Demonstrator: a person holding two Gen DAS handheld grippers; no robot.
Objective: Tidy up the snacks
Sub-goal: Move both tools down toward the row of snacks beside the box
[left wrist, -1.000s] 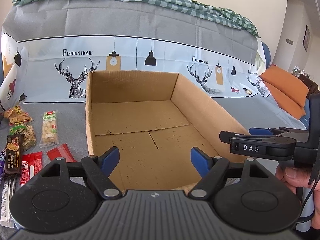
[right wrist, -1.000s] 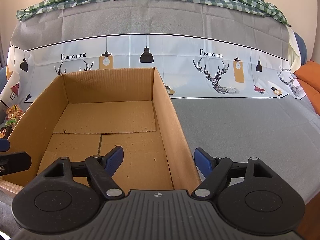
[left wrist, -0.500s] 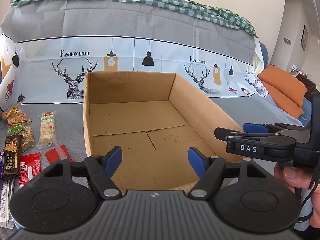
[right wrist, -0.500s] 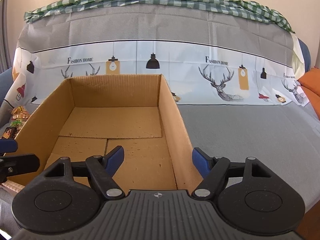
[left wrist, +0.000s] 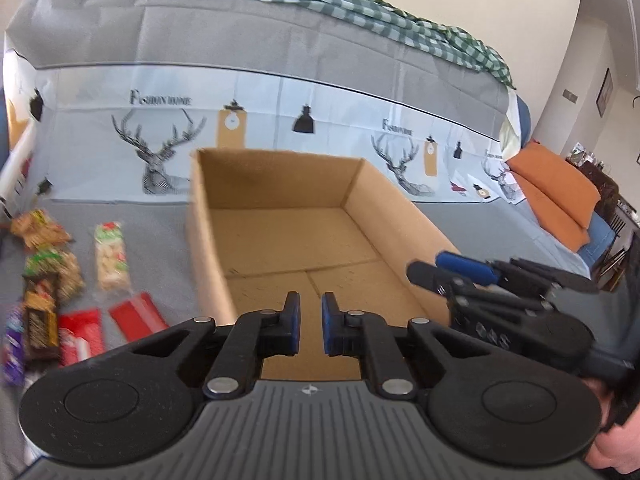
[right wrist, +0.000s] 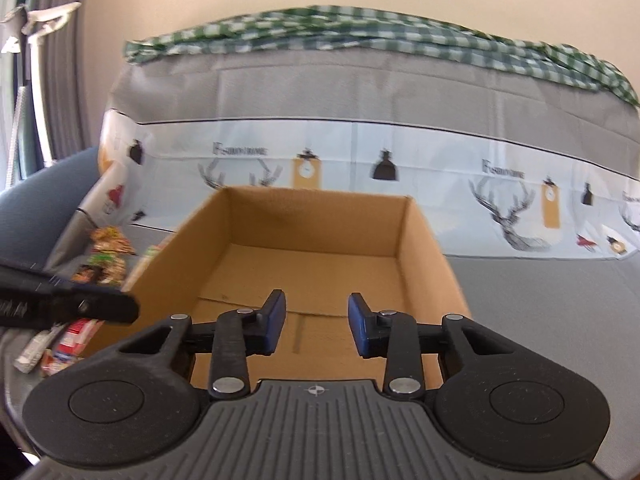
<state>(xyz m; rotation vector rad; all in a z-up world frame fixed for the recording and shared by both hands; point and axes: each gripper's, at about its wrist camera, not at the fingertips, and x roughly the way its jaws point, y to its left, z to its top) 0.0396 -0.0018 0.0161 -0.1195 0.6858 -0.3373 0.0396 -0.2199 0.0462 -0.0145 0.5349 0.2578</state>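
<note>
A: What does the left gripper (left wrist: 307,326) show?

B: Its blue pads are drawn nearly together with only a thin gap between them – nothing is held. It sits over the near edge of the open cardboard box (left wrist: 280,236).

A: And the right gripper (right wrist: 316,326)?

B: Its jaws are closing, still standing apart, and nothing lies between them. It too points down into the box (right wrist: 316,256), whose floor is bare cardboard flaps.

A: Where are the snacks?

B: On the grey cloth to the left of the box, outside it. From the left wrist view: a clear packet of pale puffed pieces (left wrist: 111,256) nearest the box wall, a flat red packet (left wrist: 138,316) in front of it, another red wrapper (left wrist: 80,336) beside that, a dark bar (left wrist: 39,320), and green and yellow-orange bags (left wrist: 40,228) farther back. All are blurred – labels cannot be read.

A: Are the two tools touching?

B: No. The right gripper (left wrist: 460,270) appears at the right of the left wrist view, beside the box's right wall, with part of a hand (left wrist: 612,436) behind it.
</note>
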